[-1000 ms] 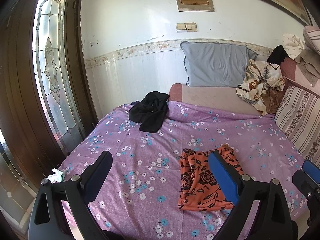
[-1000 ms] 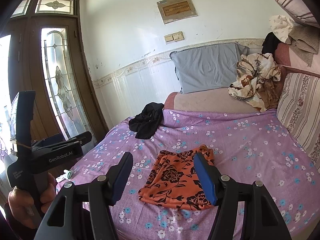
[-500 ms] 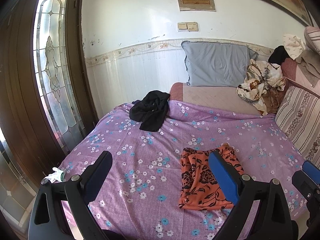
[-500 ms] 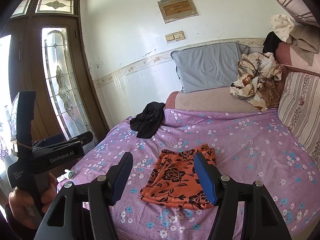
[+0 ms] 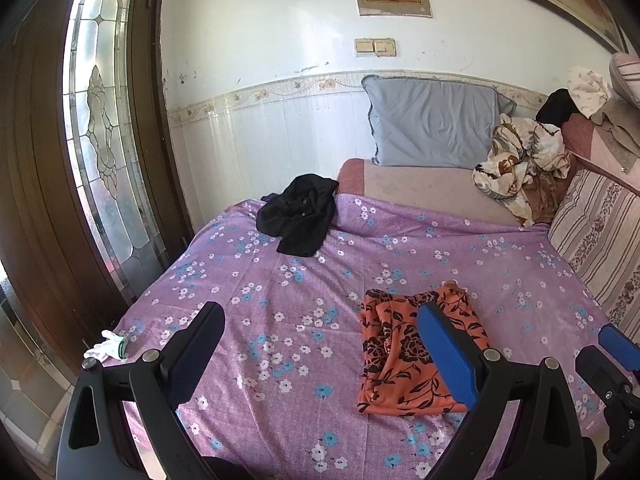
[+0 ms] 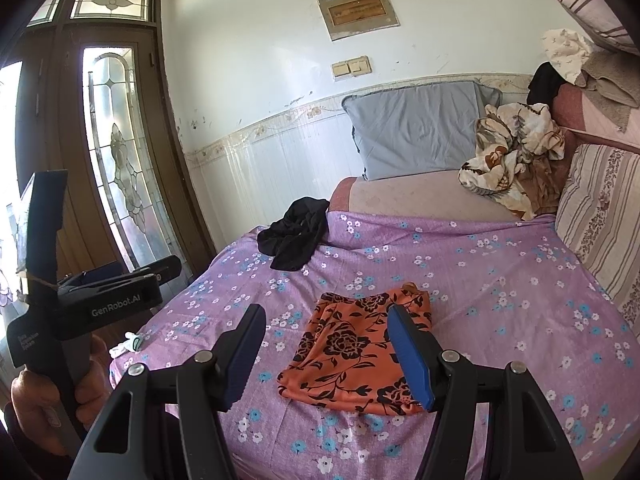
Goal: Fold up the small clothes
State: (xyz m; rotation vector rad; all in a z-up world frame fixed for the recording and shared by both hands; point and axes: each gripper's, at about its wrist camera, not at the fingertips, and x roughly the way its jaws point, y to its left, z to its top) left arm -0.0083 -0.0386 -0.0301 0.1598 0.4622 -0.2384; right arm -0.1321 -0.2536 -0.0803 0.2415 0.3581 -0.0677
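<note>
The fingers of the left gripper (image 5: 320, 344) stand wide apart with nothing between them, released above the purple sheet (image 5: 304, 280). The right gripper (image 6: 326, 348) is likewise spread and empty, its pads touching no cloth.

In the left wrist view, the blue right-hand finger (image 5: 448, 356) covers part of the orange cloth (image 5: 396, 356), and the right gripper shows only as a corner cut off at the frame's right edge. In the right wrist view a hand (image 6: 44, 404) grips the left gripper's handle, partly out of frame. A small white item (image 5: 106, 346) at the bed's edge is too small to identify.

Nothing has shifted since a second ago: both grippers hover as before, and the cloth has not moved.

The orange cloth, printed with black flowers, lies folded into a rough rectangle near the front of the bed, its far corner slightly rumpled. A black garment (image 5: 300, 216) lies crumpled well apart, towards the pillow (image 5: 432, 124).
</note>
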